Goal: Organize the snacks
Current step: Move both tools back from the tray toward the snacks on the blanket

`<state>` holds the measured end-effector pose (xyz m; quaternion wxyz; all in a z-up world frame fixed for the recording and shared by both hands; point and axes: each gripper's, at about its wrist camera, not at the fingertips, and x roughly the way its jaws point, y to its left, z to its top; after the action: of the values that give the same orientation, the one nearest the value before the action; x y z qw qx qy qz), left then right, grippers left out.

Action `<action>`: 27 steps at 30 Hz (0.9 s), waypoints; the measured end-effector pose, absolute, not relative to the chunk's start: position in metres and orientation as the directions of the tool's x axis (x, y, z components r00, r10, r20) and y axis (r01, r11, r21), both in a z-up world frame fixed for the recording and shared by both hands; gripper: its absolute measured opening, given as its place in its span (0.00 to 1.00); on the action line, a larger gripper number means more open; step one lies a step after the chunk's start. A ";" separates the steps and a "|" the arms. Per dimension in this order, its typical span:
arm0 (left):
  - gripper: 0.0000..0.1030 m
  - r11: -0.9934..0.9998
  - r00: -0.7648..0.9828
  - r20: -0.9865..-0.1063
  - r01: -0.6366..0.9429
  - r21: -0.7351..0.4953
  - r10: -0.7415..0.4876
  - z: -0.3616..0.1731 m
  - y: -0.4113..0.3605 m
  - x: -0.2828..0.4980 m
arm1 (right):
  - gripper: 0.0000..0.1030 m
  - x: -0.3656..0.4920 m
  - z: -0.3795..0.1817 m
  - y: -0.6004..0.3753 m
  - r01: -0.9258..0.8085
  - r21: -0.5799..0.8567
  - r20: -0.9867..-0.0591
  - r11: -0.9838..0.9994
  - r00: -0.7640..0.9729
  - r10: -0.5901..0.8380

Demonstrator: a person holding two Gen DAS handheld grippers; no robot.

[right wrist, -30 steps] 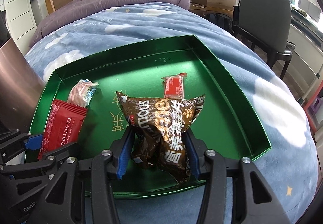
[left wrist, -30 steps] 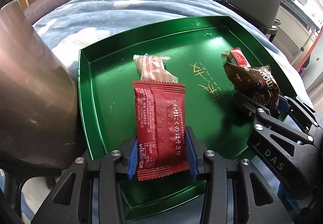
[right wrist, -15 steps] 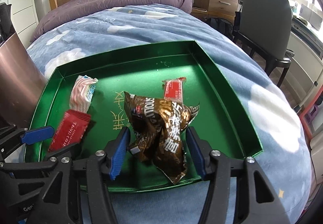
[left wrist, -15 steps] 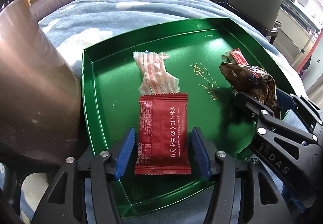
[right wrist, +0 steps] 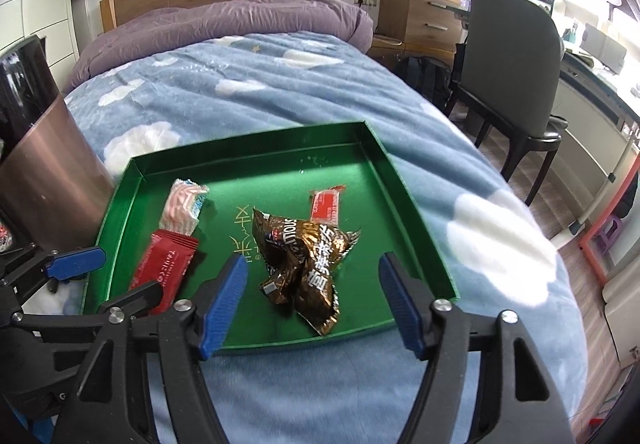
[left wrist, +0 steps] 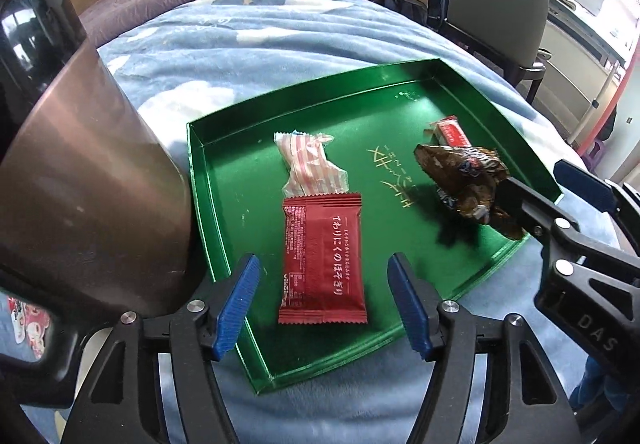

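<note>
Snacks lie loose in the green tray [right wrist: 404, 196], and both grippers hang over its near edge with nothing between their pads. Nearest in the left wrist view, the left gripper [left wrist: 322, 300] has just been opening; its blue pads stand apart on either side of the red packet [left wrist: 322, 260], clear of it, and the packet lies flat on the tray floor. It looks light, flat and fairly stiff along its sealed ends, with a slick film skin, so a pinch across its narrow width near the lower seam would probably hold best. In the right wrist view the right gripper [right wrist: 314, 304] has likewise just been opening and its jaws gape wide, the brown foil bag [right wrist: 308, 264] resting crumpled on the tray between and just beyond them, untouched. That bag seems light, soft and crinkly; it would likely collapse under the pads, so a grip on its bunched middle should serve better than on a loose corner. Farther in, at about 11 o'clock from the red packet and touching its top edge, sits the striped pink wrapper [left wrist: 310, 168], soft and twisted at its ends. At about 12 o'clock beyond the brown bag lies the small red bar [right wrist: 326, 206], thin and probably slippery. A bronze bin [left wrist: 88, 180] stands at 9 o'clock, just beside the tray.
</note>
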<state>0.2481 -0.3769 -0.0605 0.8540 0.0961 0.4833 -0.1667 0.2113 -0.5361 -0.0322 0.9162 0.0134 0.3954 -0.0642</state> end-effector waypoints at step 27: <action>0.61 0.914 0.603 -0.761 0.404 0.031 -0.241 0.048 -0.298 0.132 | 0.98 0.082 0.076 -0.506 0.207 -0.032 -0.616 0.978 0.766 -0.183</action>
<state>0.1319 -0.2979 0.0477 0.8896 0.1004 0.4070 -0.1814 0.0820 -0.5061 0.0762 0.9395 0.0188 0.3258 -0.1038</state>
